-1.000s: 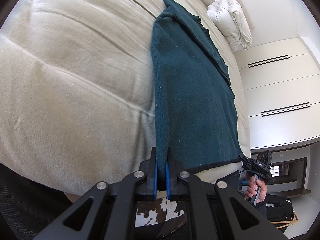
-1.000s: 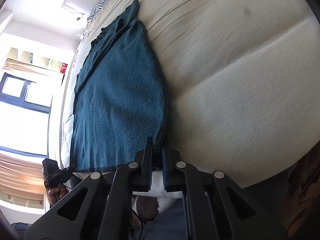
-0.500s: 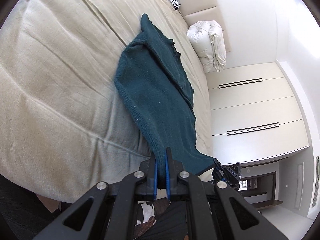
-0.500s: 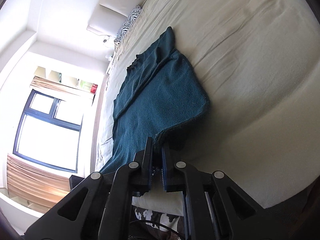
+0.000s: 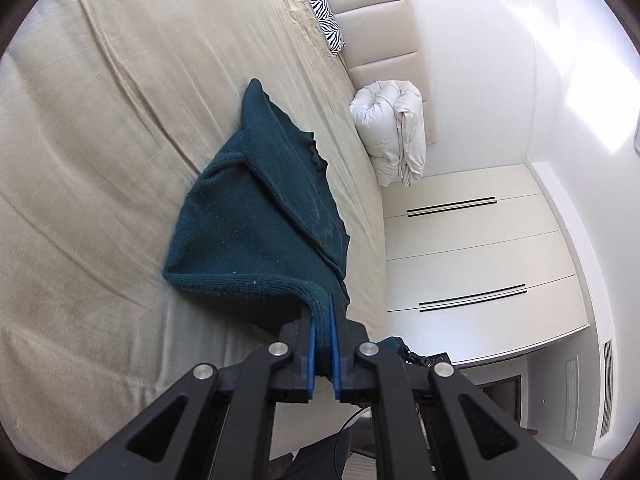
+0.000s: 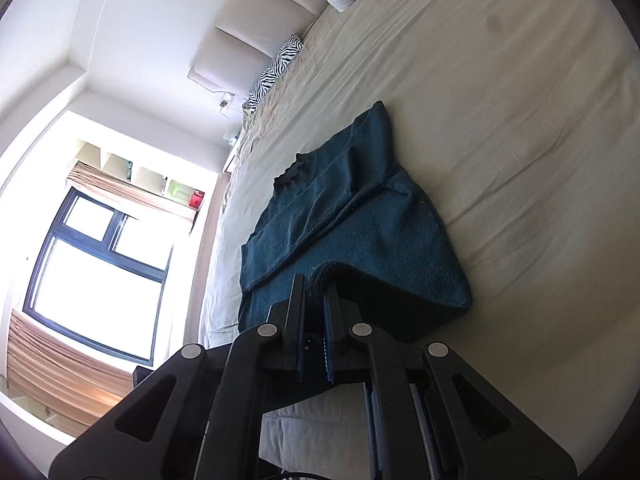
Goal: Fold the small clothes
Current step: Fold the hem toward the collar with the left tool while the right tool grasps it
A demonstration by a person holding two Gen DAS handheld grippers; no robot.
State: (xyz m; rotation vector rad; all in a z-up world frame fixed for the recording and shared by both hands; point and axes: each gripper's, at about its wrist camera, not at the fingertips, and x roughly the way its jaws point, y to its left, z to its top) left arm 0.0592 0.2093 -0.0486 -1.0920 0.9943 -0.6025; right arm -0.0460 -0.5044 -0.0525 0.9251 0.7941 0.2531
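A dark teal knitted sweater (image 5: 256,220) lies on a beige bed sheet (image 5: 100,152), its sleeves folded across the body. Its near hem is lifted off the bed and bends over toward the collar end. My left gripper (image 5: 323,312) is shut on one hem corner, the knit pinched between its blue pads. In the right wrist view the same sweater (image 6: 360,216) rises from the sheet (image 6: 520,120), and my right gripper (image 6: 314,292) is shut on the other hem corner. The sweater's underside is hidden in shadow.
A rolled white duvet (image 5: 392,132) and a zebra-print pillow (image 5: 324,12) lie by the padded headboard (image 5: 380,40). White wardrobe doors (image 5: 472,240) stand past the bed. A bright window (image 6: 100,272) and curtains flank the other side of the bed.
Both grippers have risen and moved toward the headboard with the hem corners. The sweater, flat before, now has its near half lifted and bending over.
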